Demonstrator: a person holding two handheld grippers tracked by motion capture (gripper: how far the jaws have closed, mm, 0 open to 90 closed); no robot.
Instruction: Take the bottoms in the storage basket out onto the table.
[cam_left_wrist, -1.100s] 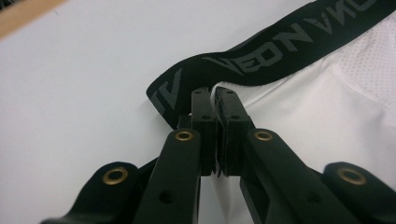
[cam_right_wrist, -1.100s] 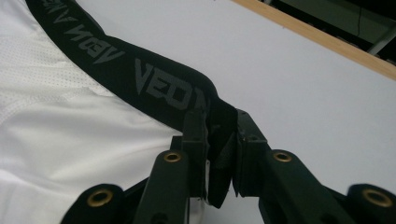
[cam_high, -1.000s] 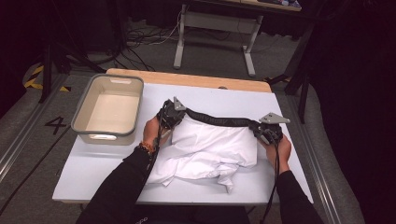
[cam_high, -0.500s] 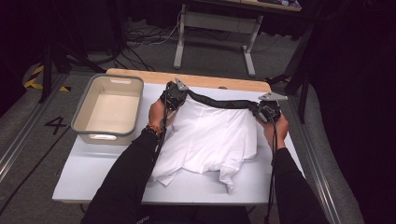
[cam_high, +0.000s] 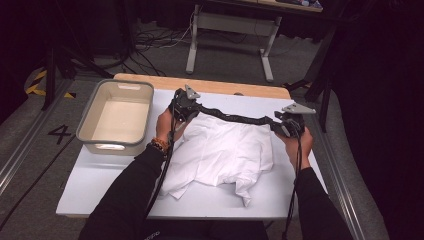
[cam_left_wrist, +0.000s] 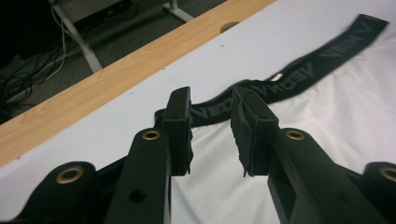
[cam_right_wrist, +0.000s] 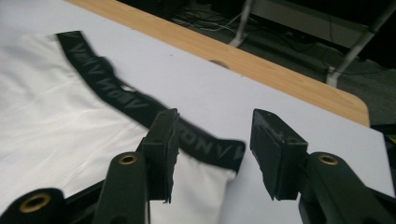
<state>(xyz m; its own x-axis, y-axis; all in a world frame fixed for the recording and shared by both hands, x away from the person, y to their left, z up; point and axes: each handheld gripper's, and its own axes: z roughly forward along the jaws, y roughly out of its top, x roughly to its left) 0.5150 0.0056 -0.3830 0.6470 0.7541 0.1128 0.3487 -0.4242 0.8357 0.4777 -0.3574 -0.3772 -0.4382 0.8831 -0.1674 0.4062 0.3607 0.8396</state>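
Both tools' jaws just parted, lifted off white shorts (cam_high: 225, 150) with black waistband (cam_high: 235, 117), nothing gripped.

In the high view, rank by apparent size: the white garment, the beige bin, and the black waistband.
1. white garment, the biggest patch.
2. beige bin, somewhat smaller, though it sits farther left and back, so the gap is unsure.
3. black waistband, a thin strip, clearly smallest.
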